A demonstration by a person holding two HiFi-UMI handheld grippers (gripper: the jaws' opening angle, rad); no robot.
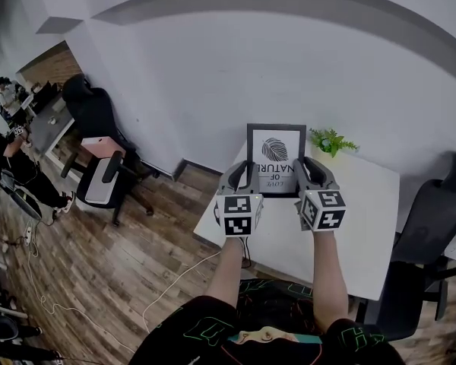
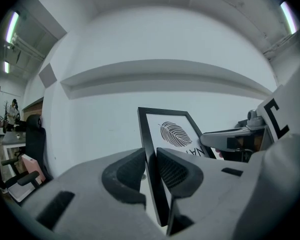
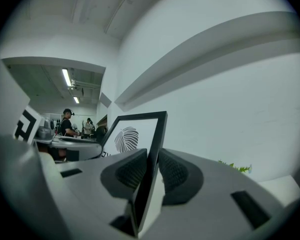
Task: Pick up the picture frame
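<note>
A black picture frame (image 1: 276,147) with a white leaf print hangs in the air above the white table (image 1: 365,226), held upright between both grippers. My left gripper (image 1: 243,175) is shut on the frame's left edge (image 2: 149,149), its pads pressing both faces. My right gripper (image 1: 307,175) is shut on the frame's right edge (image 3: 155,154) the same way. In the left gripper view the right gripper (image 2: 240,139) shows beyond the frame; in the right gripper view the left gripper (image 3: 75,146) shows past it.
A small green plant (image 1: 330,141) stands on the table's far side by the wall. Black office chairs sit to the left (image 1: 99,128) and right (image 1: 433,234). A cable (image 1: 175,280) trails on the wood floor. People stand at desks far left (image 1: 7,97).
</note>
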